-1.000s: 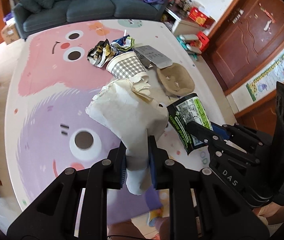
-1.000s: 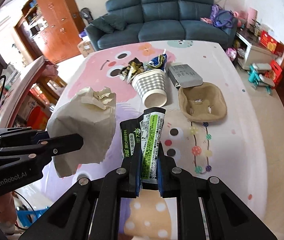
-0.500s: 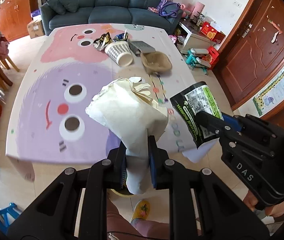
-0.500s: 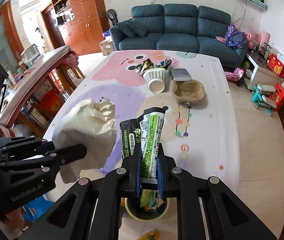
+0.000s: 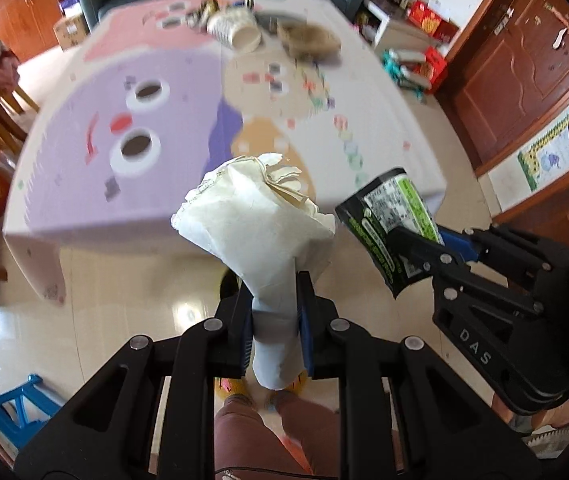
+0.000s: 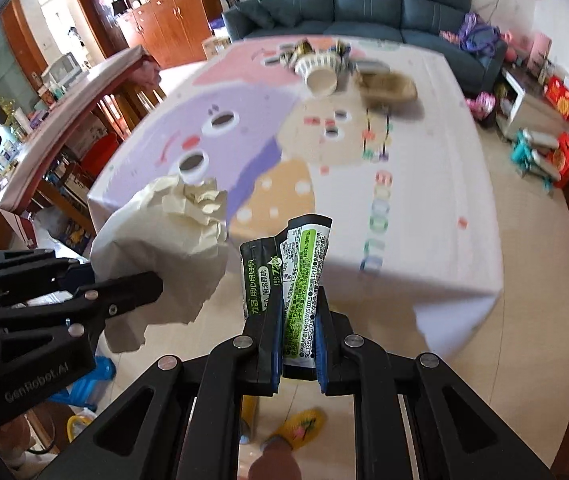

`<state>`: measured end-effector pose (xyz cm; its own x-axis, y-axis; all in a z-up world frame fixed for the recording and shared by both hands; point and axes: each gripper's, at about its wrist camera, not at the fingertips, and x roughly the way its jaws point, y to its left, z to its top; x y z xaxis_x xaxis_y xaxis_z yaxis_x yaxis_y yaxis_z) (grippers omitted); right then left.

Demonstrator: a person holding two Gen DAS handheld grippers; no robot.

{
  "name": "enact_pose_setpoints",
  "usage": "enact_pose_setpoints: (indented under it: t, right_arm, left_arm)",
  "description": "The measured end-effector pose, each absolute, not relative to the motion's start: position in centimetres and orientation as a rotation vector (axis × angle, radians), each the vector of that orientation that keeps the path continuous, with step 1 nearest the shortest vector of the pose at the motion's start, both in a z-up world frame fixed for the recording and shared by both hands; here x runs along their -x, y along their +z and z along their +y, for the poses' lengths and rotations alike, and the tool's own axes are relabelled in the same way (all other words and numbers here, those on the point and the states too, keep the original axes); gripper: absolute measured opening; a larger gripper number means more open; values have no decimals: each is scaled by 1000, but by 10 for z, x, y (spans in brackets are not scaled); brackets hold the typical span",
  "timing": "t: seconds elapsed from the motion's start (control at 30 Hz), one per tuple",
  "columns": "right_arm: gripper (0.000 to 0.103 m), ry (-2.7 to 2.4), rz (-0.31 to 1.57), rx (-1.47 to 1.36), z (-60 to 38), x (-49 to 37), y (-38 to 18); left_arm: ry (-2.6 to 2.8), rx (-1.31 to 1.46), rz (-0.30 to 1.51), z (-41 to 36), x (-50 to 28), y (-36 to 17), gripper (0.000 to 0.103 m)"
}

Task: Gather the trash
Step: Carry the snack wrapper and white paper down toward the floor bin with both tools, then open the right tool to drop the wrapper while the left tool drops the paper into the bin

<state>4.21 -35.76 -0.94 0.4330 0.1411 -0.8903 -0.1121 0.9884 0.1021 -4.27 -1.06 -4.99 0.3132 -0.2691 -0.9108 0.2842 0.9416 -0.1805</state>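
While both grippers hung over floor, clear of table point(image 5: 36, 216), left gripper point(image 5: 274, 316) pinched crumpled paper bag point(image 5: 256, 224); right gripper point(image 6: 296, 344) clamped green snack wrapper point(image 6: 296, 276) upright beside it.

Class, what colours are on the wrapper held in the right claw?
Black and bright green, with white print; the wrapper shows best in the right wrist view.

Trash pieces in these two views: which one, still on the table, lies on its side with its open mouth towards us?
The checked paper cup. It lies tipped over on the table, unlike the crumpled paper and the green wrapper, each held in a claw.
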Motion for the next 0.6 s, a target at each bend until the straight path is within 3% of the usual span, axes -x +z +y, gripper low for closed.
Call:
enact_pose_setpoints:
  t: [0.6]
  right_arm:
    - [13,-34,1307,-172,-355,-37,-242]
  left_arm:
    - [-460,-34,1372,-16,34,-287,16]
